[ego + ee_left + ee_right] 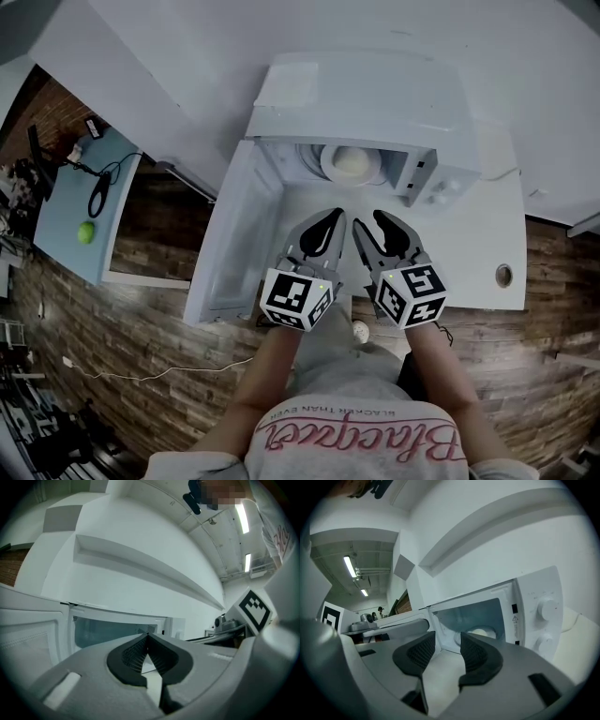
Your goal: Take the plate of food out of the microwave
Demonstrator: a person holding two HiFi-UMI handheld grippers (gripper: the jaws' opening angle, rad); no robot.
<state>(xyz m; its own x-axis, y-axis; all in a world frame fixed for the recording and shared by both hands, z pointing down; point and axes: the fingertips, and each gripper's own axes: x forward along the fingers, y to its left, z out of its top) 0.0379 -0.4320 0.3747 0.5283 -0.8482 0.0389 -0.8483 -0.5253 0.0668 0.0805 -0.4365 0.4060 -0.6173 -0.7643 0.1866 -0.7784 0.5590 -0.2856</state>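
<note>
Microwave [375, 103]: white, stands on the white worktop [469, 244]. Its door [234, 234] is swung fully open to the left in the head view. The cavity is lit and exposed.

Plate [352, 164]: inside the cavity, on the floor of the oven and set toward the back. A pale mound of food [350, 165] sits on it. In the right gripper view the plate [480, 632] shows through the opening just beyond the right-hand jaw. Nothing touches it.

Left tool [330, 220]: in front of the opening, above the worktop and just outside the cavity. The left gripper view shows its jaws brought together, tips meeting, with nothing between them [147, 641]. The open door [28, 634] lies to its left.

Right tool [372, 225]: just beside the left one, also short of the cavity. Its jaws stand wide apart and empty [447, 644], with bare worktop in the gap. It is aimed at the opening.

Control panel: 2 knobs [546, 609] on the microwave's right face, 1 above the other.

Elsewhere: a green ball [86, 232] lies on a pale blue side table [66, 206], well apart to the left.
</note>
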